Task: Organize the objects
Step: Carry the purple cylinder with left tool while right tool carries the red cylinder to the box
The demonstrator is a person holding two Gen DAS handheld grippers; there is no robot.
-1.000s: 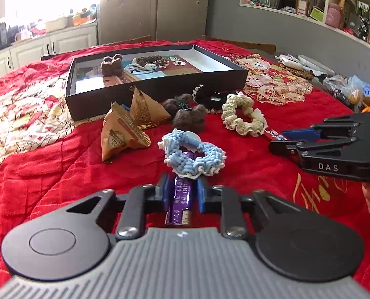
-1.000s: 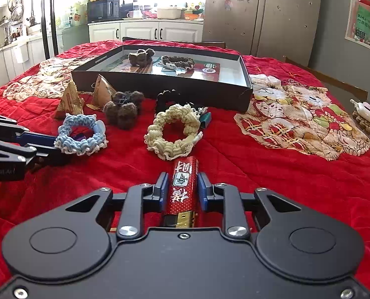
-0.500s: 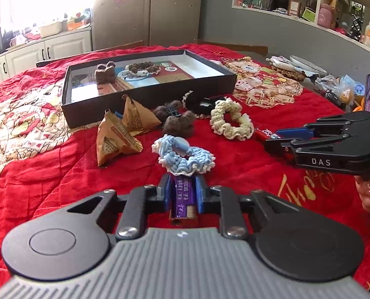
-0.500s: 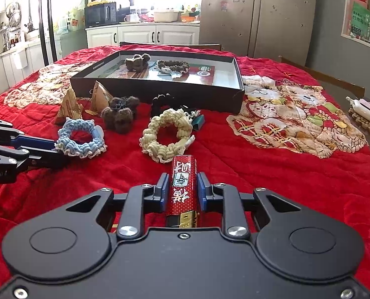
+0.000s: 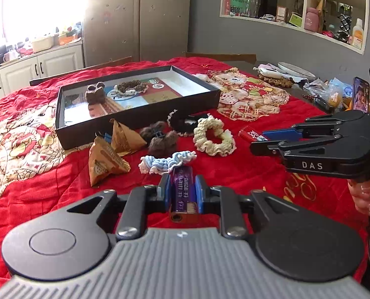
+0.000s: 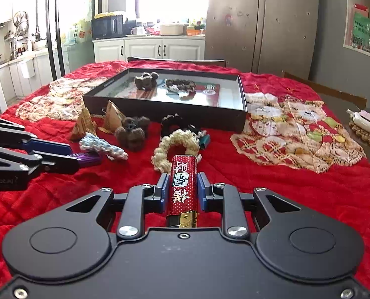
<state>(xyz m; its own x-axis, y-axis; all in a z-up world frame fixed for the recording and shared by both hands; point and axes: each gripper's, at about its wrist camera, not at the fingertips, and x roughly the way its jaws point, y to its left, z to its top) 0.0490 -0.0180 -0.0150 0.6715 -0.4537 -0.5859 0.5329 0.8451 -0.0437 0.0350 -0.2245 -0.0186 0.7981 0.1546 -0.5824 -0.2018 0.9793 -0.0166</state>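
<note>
A tall steel fridge (image 6: 262, 22) stands behind the table, white cupboards (image 6: 147, 49) and a microwave (image 6: 107, 27) beside it, and a phone (image 5: 360, 94) glows at the right.

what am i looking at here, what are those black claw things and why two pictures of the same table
No robot here: a person holds a two-finger hand-held gripper in each hand, and each one carries a camera looking forward along its fingers. So each picture is one gripper's own view of the same table.

In the left view, the left hand-held gripper is shut on a purple lighter. The right hand-held gripper is shut on a red lighter. Each view also shows the other gripper from the side.

On the red tablecloth lie a cream scrunchie, a blue scrunchie, a black scrunchie, brown fluffy hair clips and two triangular brown packets. Behind them stands a shallow black box that already holds a few hair items.
</note>
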